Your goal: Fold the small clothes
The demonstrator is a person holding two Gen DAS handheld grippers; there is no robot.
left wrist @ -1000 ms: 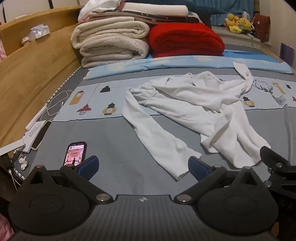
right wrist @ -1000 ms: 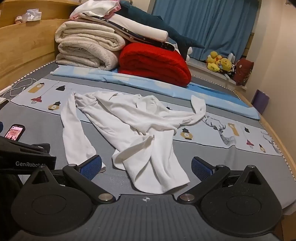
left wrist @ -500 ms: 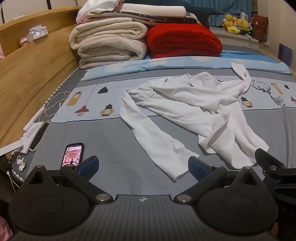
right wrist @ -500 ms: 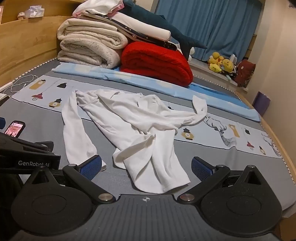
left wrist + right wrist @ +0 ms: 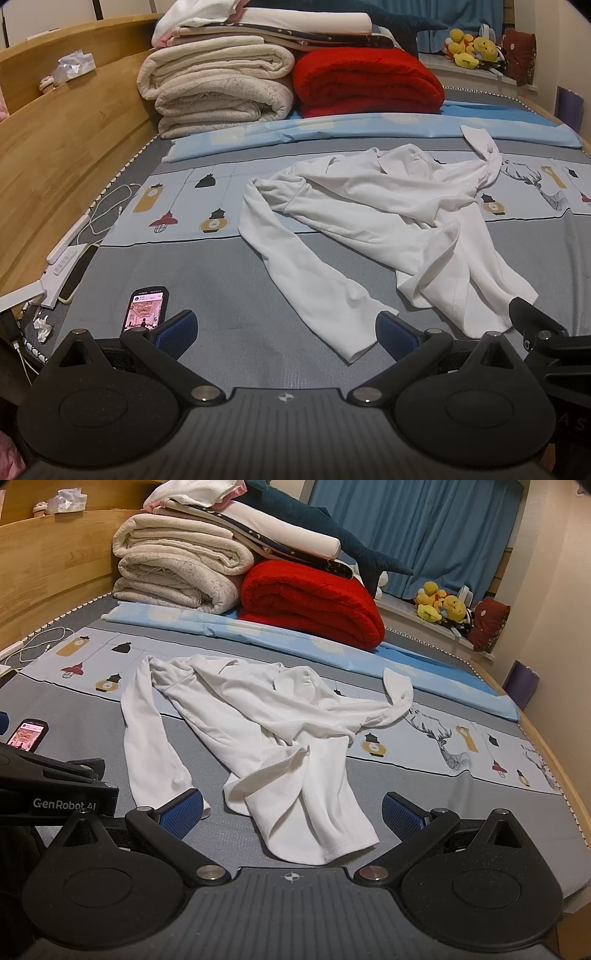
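Both tools slightly nearer white garment (image 5: pixel 266 731), crumpled just ahead, L tool (image 5: pixel 284 332) & R tool (image 5: pixel 291 812) agape.

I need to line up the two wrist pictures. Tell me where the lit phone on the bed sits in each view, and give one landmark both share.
Left wrist: the phone lies low on the left, just above the left gripper's left finger.
Right wrist: the phone sits at the far left edge, left of the white garment.
Shared landmark: the red blanket at the far end of the bed.
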